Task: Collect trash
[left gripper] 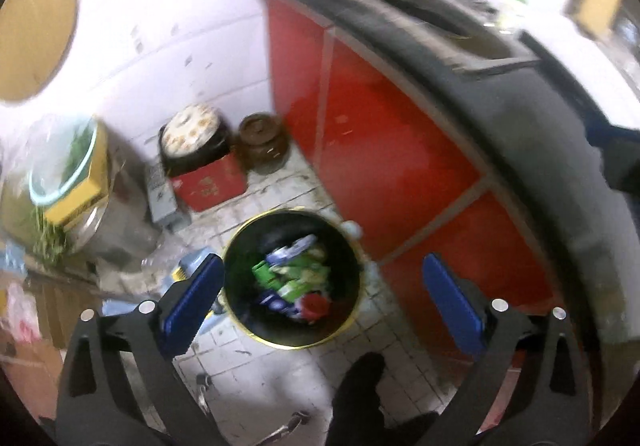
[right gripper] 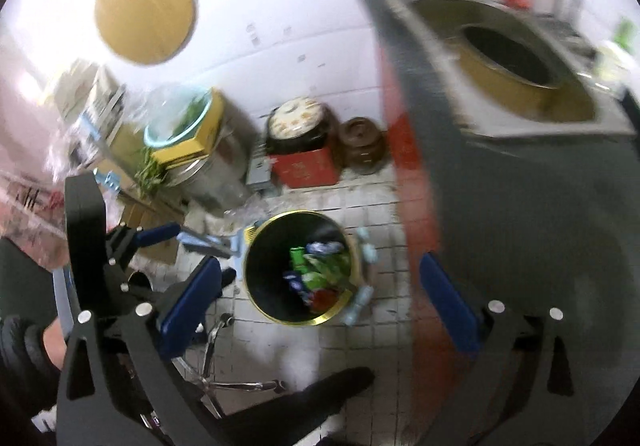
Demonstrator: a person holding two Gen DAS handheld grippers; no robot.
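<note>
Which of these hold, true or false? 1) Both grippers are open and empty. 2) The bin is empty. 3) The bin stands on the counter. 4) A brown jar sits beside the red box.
1) True: the left gripper and right gripper are open, nothing between the fingers.
2) False: the bin holds green, blue and red packaging.
3) False: it stands on the tiled floor, by the red cabinet.
4) True: the jar is next to the red box.
</note>
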